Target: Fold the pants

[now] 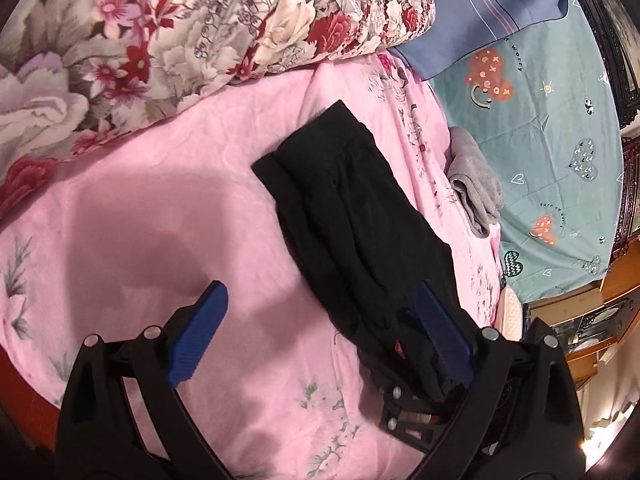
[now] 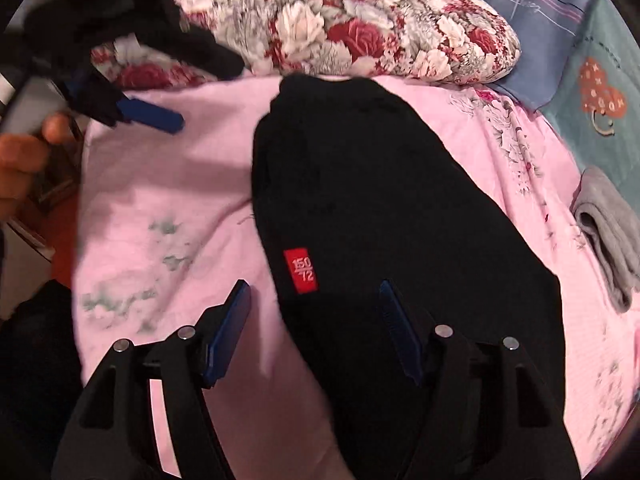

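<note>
The black pants lie folded lengthwise on the pink bed sheet under both wide, empty jaws, right hand-held gripper and left hand-held gripper, so a pinch on one layer could undo the fold.

The black pants lie folded into a long, narrow bundle on the pink bed sheet, running from the near right towards the far middle, where the end stops just short of the floral quilt. Lengthwise creases run along the top layer. A small red size tag (white numerals on it) shows near the left edge.
</note>
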Demonstrator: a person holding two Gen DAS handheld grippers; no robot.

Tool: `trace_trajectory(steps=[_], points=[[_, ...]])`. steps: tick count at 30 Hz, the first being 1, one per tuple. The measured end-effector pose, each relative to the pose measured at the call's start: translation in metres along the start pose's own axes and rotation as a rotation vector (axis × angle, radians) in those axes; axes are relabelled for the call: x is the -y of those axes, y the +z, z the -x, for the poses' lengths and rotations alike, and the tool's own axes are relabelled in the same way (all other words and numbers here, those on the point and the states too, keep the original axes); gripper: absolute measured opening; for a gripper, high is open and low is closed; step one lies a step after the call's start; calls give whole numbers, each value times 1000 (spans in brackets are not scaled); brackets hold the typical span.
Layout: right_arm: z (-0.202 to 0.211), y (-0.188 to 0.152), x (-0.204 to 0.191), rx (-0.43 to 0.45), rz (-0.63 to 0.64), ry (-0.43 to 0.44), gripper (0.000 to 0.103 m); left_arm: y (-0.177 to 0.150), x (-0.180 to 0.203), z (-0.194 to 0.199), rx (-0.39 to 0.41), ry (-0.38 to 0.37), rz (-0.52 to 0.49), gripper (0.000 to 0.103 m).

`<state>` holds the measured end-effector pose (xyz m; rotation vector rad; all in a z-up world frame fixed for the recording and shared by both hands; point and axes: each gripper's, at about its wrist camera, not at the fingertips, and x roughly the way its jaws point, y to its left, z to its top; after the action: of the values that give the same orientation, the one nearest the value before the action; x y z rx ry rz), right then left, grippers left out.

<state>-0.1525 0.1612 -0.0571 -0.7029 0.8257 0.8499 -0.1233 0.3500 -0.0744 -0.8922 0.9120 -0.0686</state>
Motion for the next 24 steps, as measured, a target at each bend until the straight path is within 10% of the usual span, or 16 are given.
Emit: trace_trajectory(steps=[2, 4, 5, 19, 24], points=[[-2, 3, 3, 7, 0, 0, 63, 0, 3, -8, -21, -5, 1, 96], [-10, 10, 8, -12, -15, 27, 21, 1, 8, -15, -38, -11, -2, 96], [-11, 14, 10, -13, -18, 35, 17, 1, 10, -18, -43, -20, 1, 96], [12, 25, 38, 65, -125, 112, 14, 29, 34, -78, -31, -76, 138, 95], [10, 23, 34, 64, -128, 113, 17, 37, 29, -83, -2, 7, 129, 39]])
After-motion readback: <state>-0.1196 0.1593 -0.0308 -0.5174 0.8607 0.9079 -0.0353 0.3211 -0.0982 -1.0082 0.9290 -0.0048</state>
